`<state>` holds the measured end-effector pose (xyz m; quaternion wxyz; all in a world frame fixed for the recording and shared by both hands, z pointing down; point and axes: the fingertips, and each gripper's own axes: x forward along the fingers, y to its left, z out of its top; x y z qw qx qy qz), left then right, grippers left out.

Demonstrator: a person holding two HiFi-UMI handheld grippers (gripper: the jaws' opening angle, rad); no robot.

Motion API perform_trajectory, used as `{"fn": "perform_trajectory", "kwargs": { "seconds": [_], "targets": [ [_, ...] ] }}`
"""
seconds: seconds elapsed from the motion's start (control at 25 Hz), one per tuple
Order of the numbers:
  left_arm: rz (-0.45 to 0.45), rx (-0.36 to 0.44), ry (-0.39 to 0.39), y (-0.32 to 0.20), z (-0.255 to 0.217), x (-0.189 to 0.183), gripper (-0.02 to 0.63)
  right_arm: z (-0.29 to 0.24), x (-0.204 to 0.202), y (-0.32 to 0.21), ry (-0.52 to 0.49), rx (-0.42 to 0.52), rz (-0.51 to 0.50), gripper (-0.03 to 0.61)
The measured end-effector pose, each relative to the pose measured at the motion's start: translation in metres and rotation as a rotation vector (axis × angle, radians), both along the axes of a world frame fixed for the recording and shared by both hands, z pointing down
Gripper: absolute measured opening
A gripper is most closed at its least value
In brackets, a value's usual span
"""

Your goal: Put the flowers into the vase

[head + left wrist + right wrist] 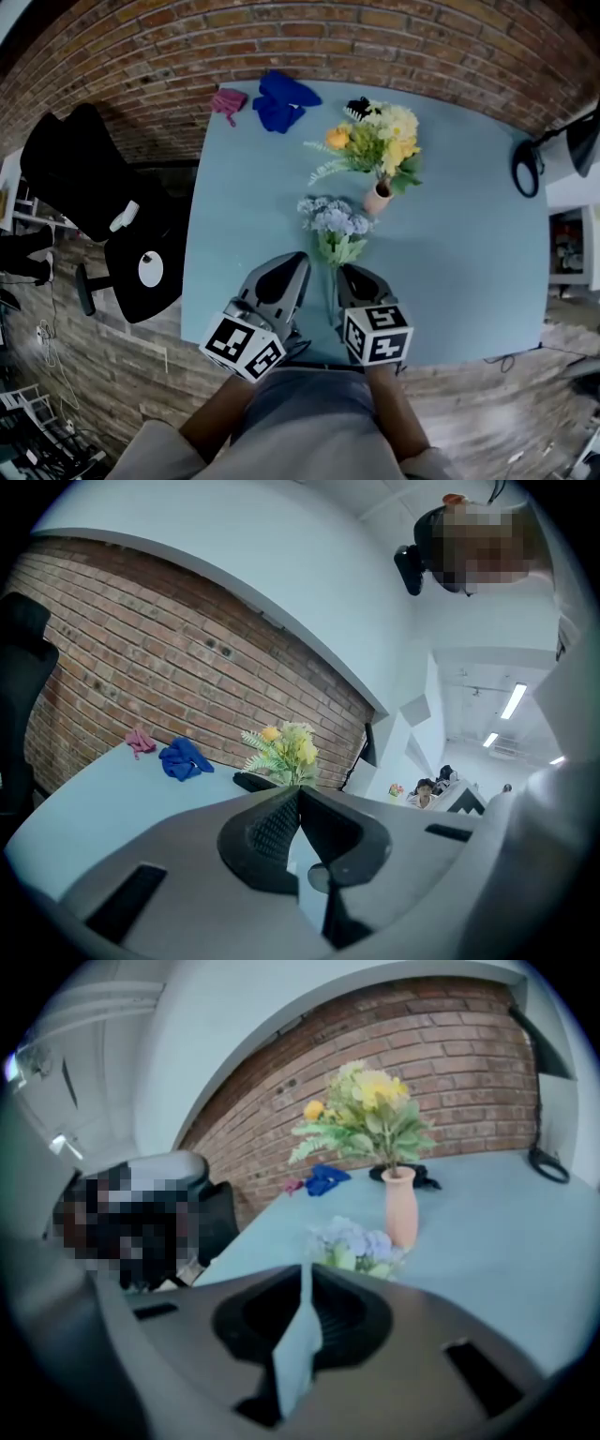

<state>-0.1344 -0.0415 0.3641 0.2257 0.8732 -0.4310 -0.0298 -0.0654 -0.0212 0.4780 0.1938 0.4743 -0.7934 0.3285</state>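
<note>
A small terracotta vase (377, 199) (399, 1206) stands on the light blue table (459, 272) and holds a yellow and green bouquet (380, 141) (370, 1115) (283, 752). A bunch of pale blue flowers (333, 220) (356, 1244) lies flat in front of the vase, its green stem running toward the table's near edge. My left gripper (296, 261) (298, 789) is shut and empty, just left of that stem. My right gripper (347, 272) (307, 1267) is shut with nothing in it, just right of the stem and pointing down at the blue bunch.
A blue cloth (281, 100), a pink cloth (228, 100) and a black hair clip (358, 108) lie near the far edge by the brick wall. A black office chair (103, 206) stands left of the table. A black cable loop (525, 164) sits at the right edge.
</note>
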Motion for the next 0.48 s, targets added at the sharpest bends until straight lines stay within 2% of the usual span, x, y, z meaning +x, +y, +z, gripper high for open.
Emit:
{"fn": "perform_trajectory", "kwargs": {
  "seconds": [0.12,0.24,0.48],
  "targets": [
    [0.020,-0.019,0.011,0.007,0.005,-0.006,0.018,0.016,-0.004,0.001,0.012,-0.036,0.025,0.044],
    [0.034,-0.034,0.022,0.012,0.010,-0.013,0.018,0.030,-0.006,0.000,0.026,-0.068,0.057,0.087],
    [0.024,-0.054,0.039,0.019,0.020,-0.023,0.018,0.055,-0.003,-0.004,0.068,-0.116,0.103,0.115]
  ]
}}
